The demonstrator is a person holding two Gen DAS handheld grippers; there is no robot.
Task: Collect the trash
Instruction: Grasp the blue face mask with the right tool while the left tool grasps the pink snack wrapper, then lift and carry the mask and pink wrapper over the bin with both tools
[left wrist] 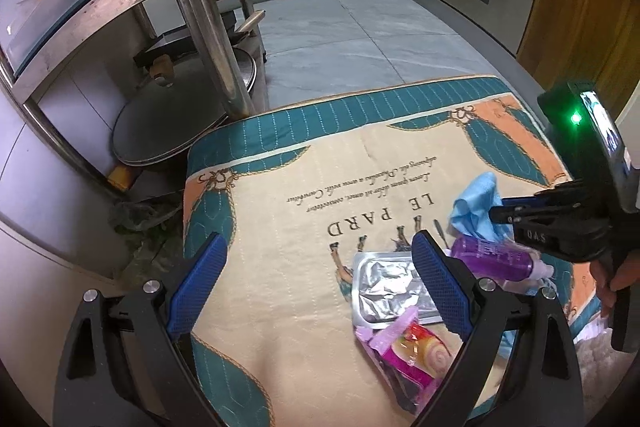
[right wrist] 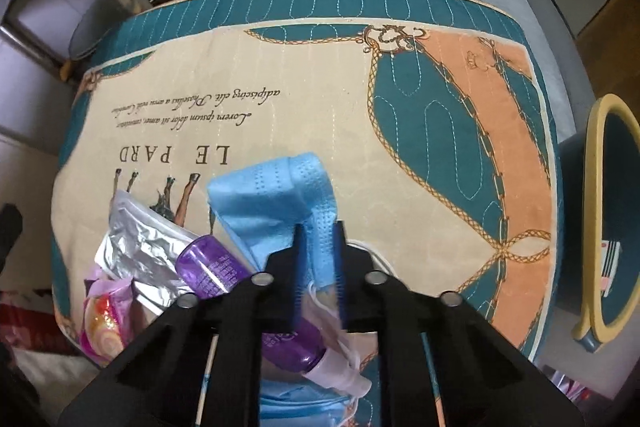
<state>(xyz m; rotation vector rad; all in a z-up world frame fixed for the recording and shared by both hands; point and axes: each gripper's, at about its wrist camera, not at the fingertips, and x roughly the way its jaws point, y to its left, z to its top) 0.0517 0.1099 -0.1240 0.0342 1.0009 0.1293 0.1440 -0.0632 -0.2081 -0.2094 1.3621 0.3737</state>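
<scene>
Item: blue face mask (right wrist: pixel 276 195), crumpled, lying on the quilted mat (right wrist: pixel 304 107) that covers the desk, at the near side among other litter.
Handling: judged very light, soft and limp; it should fold and drape when raised, and its ear loops may snag on neighbours. Best hold is a bunched fold, as now.
Grip: right gripper (right wrist: pixel 318 255) fingers nearly shut, pinching a fold of the mask. Left gripper (left wrist: pixel 320 287) fingers wide apart, holding nothing, above the mat.
Neighbours: purple spray bottle (right wrist: pixel 224 267), touching the mask on its left; crumpled foil pouch (right wrist: pixel 140 247); pink sweet wrapper (right wrist: pixel 104 319).
Bin: teal, yellow-rimmed (right wrist: pixel 600 219), right of the desk.
Obscured: mask's near half and loops hidden under the right gripper; bottle label blurred; bin contents cut off.
</scene>
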